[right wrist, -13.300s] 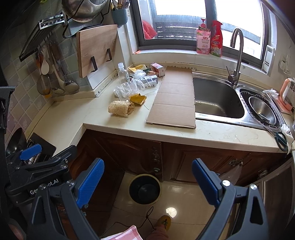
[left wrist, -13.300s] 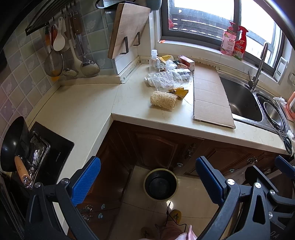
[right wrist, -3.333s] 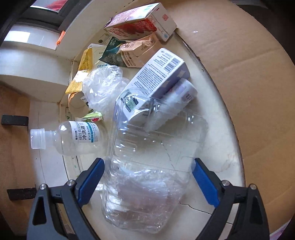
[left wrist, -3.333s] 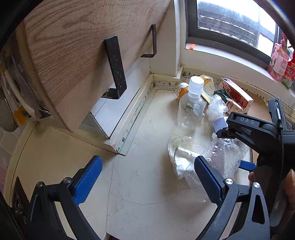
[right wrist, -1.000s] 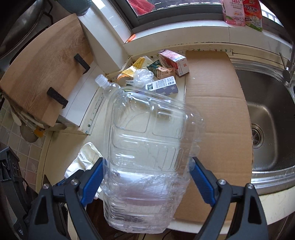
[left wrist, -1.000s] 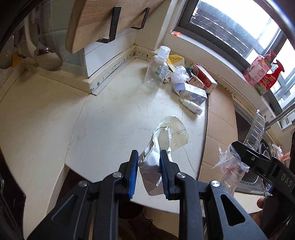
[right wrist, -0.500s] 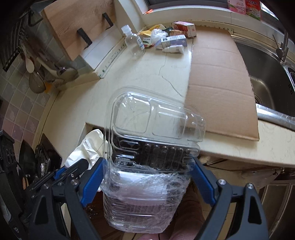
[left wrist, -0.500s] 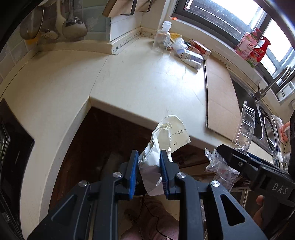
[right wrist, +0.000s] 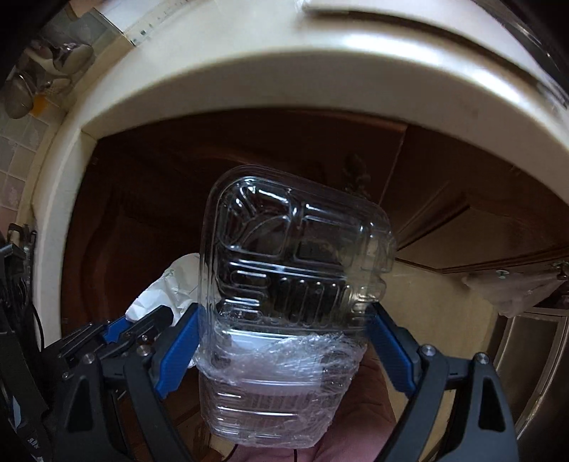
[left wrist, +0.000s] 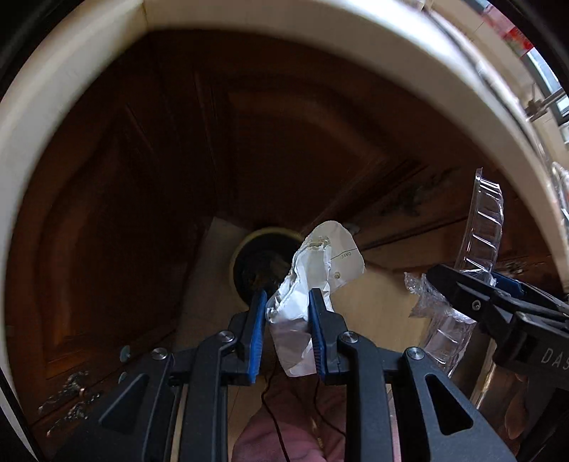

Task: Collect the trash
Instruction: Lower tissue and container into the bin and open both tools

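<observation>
My left gripper (left wrist: 287, 309) is shut on a crumpled white paper wrapper (left wrist: 313, 270) and holds it below counter height, just in front of the round trash bin (left wrist: 261, 263) on the floor. My right gripper (right wrist: 284, 327) is shut on a clear plastic clamshell container (right wrist: 295, 270) wrapped in cling film at its lower end. That container also shows at the right of the left wrist view (left wrist: 482, 227), with the right gripper (left wrist: 498, 298) beside it. The wrapper and left gripper (right wrist: 142, 323) show at the left of the right wrist view.
Dark wooden cabinet doors (left wrist: 142, 177) stand close ahead under the cream countertop edge (left wrist: 284, 25). The beige floor (left wrist: 384, 305) lies around the bin. Hanging ladles (right wrist: 53, 60) show up left. A person's pink clothing (left wrist: 284, 426) is below the grippers.
Both grippers have dropped from above the counter to below its edge, carrying their trash toward the bin. The bin now lies close ahead of the left gripper.
</observation>
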### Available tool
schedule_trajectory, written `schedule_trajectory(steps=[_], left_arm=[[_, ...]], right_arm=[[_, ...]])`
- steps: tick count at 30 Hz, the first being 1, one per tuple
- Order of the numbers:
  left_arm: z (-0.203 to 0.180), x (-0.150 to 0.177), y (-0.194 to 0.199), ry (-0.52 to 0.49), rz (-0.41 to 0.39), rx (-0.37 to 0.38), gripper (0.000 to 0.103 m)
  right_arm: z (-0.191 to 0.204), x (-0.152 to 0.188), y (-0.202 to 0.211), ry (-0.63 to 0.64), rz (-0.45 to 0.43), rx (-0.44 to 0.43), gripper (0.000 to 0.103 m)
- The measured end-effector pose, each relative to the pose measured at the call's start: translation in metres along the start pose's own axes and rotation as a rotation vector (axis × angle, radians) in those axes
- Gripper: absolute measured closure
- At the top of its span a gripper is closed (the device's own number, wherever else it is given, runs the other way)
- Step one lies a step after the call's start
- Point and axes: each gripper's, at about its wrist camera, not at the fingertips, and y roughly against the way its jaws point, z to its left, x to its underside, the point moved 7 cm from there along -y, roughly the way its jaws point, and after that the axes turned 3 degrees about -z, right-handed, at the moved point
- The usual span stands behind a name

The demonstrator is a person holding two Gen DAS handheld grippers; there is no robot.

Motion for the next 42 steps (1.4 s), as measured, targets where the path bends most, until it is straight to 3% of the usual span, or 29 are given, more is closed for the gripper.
schedule_trajectory(steps=[3, 7, 9, 14, 21, 26, 28, 31, 35, 42], left_arm=[[0.012, 0.007, -0.037, 0.019, 0.024, -0.003, 0.082], [0.032, 0.016, -0.082, 0.073, 0.04, -0.013, 0.082], [0.038, 0.02, -0.101, 0.085, 0.032, -0.009, 0.081], [0.047, 0.021, -0.154, 0.052, 0.016, -0.015, 0.08], [0.068, 0.024, -0.233, 0.024, 0.027, -0.051, 0.078], [0.077, 0.04, -0.279, -0.002, 0.063, -0.04, 0.072], [0.075, 0.047, -0.295, -0.031, 0.087, -0.04, 0.054], [0.067, 0.055, -0.305, -0.08, 0.088, -0.041, 0.038], [0.06, 0.058, -0.307, -0.125, 0.1, -0.07, 0.035], [0.059, 0.053, -0.288, -0.073, 0.104, -0.087, 0.034]], right_arm=[[-0.009, 0.008, -0.043, -0.02, 0.035, -0.009, 0.012], [-0.017, 0.009, -0.087, -0.02, -0.012, -0.005, 0.012], [-0.017, 0.008, -0.103, -0.008, -0.063, -0.015, 0.012], [-0.016, 0.002, -0.138, 0.061, -0.286, -0.035, 0.011], [-0.014, 0.023, -0.221, 0.194, -0.436, 0.008, 0.011], [-0.028, 0.032, -0.287, 0.225, -0.403, 0.045, 0.009], [-0.034, 0.034, -0.311, 0.227, -0.346, 0.051, 0.009], [-0.043, 0.037, -0.33, 0.23, -0.277, 0.059, 0.009], [-0.046, 0.042, -0.327, 0.259, -0.278, 0.059, 0.009], [-0.035, 0.039, -0.302, 0.267, -0.273, 0.047, 0.009]])
